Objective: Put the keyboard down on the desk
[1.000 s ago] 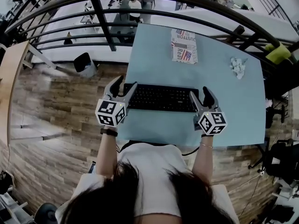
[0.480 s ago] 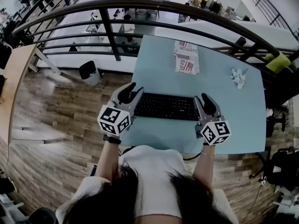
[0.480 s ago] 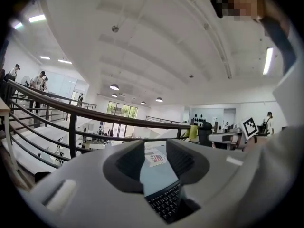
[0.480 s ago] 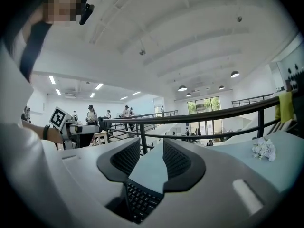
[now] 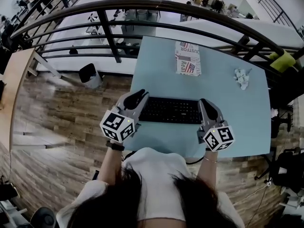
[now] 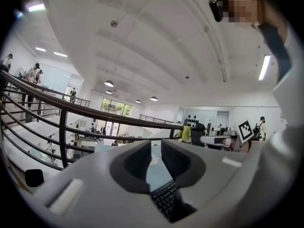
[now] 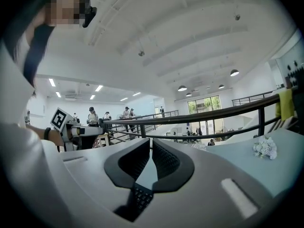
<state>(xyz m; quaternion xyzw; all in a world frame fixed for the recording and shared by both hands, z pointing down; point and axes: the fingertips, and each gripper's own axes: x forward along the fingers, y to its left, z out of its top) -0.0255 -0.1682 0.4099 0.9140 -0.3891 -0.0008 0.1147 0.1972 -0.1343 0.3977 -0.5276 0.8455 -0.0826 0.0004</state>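
The black keyboard (image 5: 171, 110) lies toward the 6 o'clock edge of the pale blue desk (image 5: 228, 103). The left gripper (image 5: 137, 98) is at its 9 o'clock end, jaws just closing to a thin slit. The right gripper (image 5: 205, 102), at 3 o'clock, has just closed almost pad to pad (keys show low behind both). Neither seems to pinch it, though that's hard to see.
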